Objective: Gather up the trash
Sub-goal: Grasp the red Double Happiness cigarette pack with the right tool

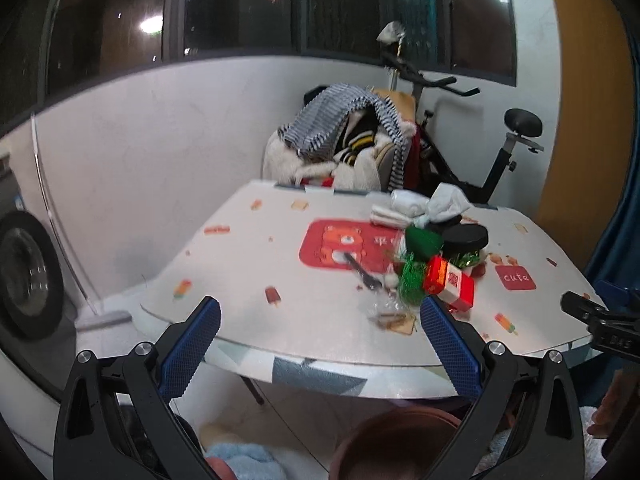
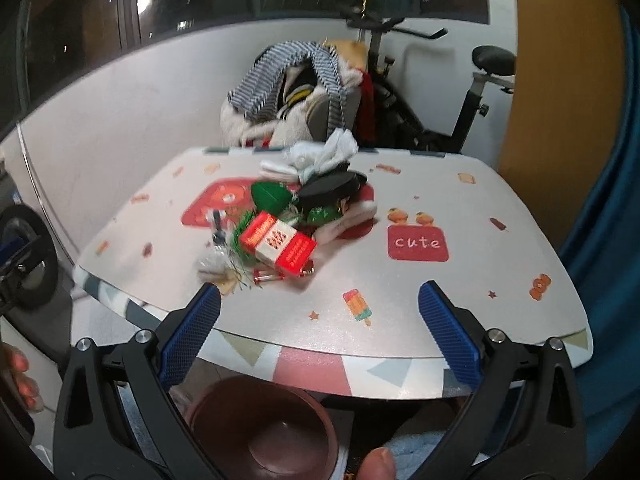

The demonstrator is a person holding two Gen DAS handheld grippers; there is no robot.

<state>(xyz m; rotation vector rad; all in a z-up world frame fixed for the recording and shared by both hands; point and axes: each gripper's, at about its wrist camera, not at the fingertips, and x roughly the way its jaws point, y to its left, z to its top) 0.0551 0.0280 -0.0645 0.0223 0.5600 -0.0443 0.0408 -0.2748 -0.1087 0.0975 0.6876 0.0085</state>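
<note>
White patterned table (image 2: 460,280), littered (red carton (image 2: 280,246)), dark windows (image 1: 240,8) behind

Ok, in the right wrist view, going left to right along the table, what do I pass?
Clear crumpled wrapper → red and white box → red "cute" patch → orange sticker near the right edge.

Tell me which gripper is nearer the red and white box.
Left. The left gripper has its right finger tip right beside the red and white box. The right gripper hangs back at the table edge, with the box well ahead.
</note>
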